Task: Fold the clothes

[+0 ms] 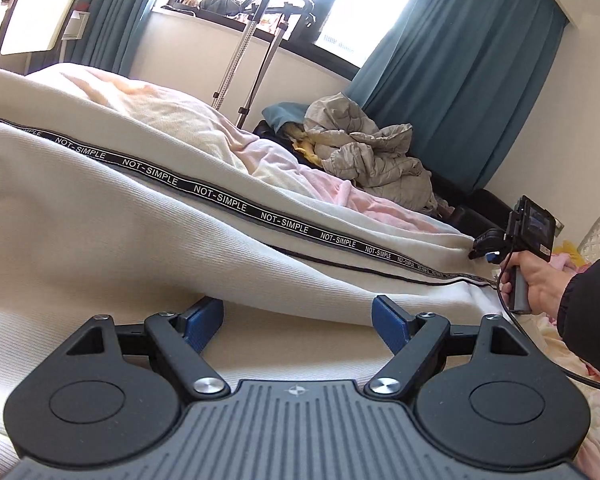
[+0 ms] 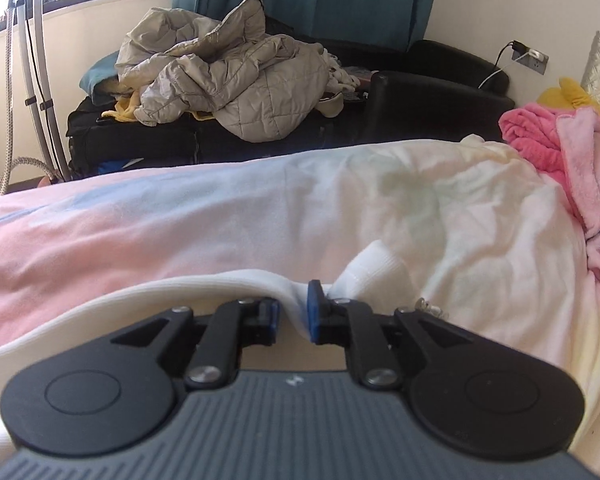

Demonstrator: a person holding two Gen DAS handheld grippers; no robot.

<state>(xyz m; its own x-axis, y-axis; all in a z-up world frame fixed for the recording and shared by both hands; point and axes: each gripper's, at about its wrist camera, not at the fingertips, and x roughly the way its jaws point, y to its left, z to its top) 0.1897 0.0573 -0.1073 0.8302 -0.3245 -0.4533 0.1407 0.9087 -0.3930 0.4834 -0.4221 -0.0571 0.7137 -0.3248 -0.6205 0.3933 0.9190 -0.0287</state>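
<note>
Currently your left gripper (image 1: 298,320) stands with its blue pads wide apart and nothing between them, low over the cream garment (image 1: 148,216) spread across the bed (image 2: 180,216). A raised fold of that garment lies just beyond the pads. Along it runs a black tape (image 1: 220,199) printed repeatedly with "NOT-SIMPLE" in white capitals, ending near your right gripper (image 1: 485,246), which your right hand (image 1: 538,282) holds at the garment's far edge.

From the right wrist view, your right gripper (image 2: 294,308) has its pads partly apart, and a bunched white hem of the garment (image 2: 296,308) lies between them, touching the right-hand pad (image 2: 313,308); whether it is pinched you cannot tell from here.

Beyond the bed's far edge, a grey quilted jacket (image 2: 228,80) heaps on a black seat (image 2: 420,92), and teal curtains (image 1: 452,64) hang behind. Pink plush fabric (image 2: 540,140) crowds the right side.
</note>
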